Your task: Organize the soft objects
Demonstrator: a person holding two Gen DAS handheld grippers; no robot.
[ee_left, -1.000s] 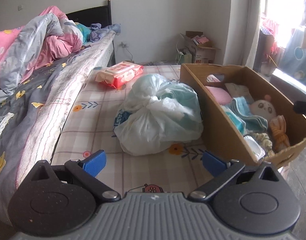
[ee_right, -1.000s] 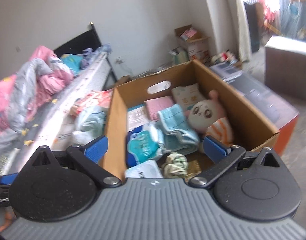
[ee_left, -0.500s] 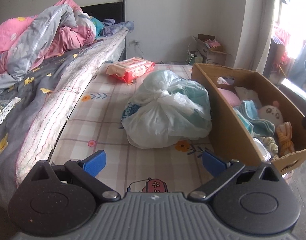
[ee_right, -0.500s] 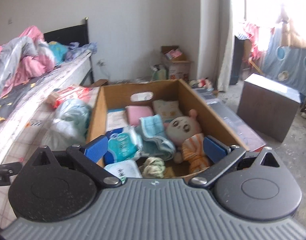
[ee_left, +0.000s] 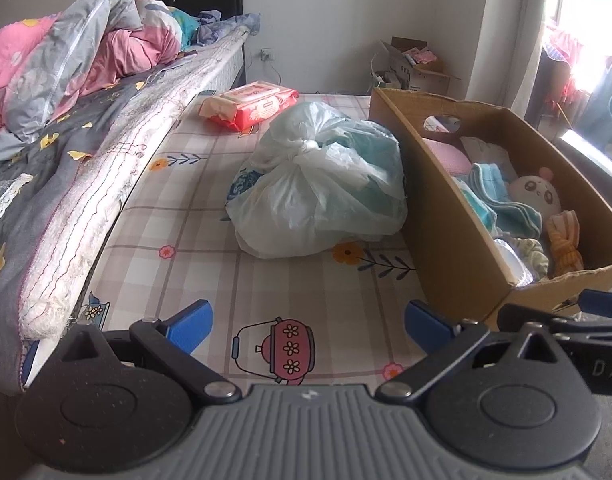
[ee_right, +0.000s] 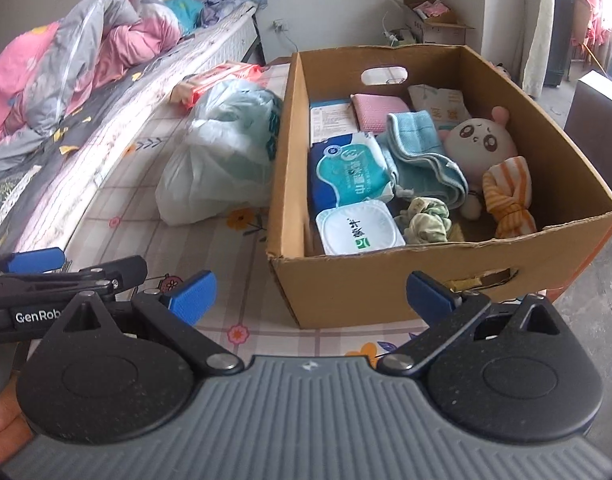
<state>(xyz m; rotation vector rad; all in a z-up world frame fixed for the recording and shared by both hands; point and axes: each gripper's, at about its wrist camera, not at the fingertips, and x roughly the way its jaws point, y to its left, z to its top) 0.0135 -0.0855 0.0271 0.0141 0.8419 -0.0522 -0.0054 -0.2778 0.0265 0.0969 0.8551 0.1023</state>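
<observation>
The left gripper is hanging low at the bottom of its picture with its two blue fingers spread wide and nothing between them. The tied plastic bag is sitting in the middle of that picture, straight ahead of the left gripper, on the checked mat. It is lying fatter side to side, with its knot pointing up. It is touching the left wall of the cardboard box. The right gripper is also spread wide and holding nothing. It is facing the near wall of the box, with the bag off to the upper left in its picture. So the left gripper looks nearer to the bag. The pink wipes pack is lying farther back, toward the top middle, well apart from both grippers, with its long side running left to right.
</observation>
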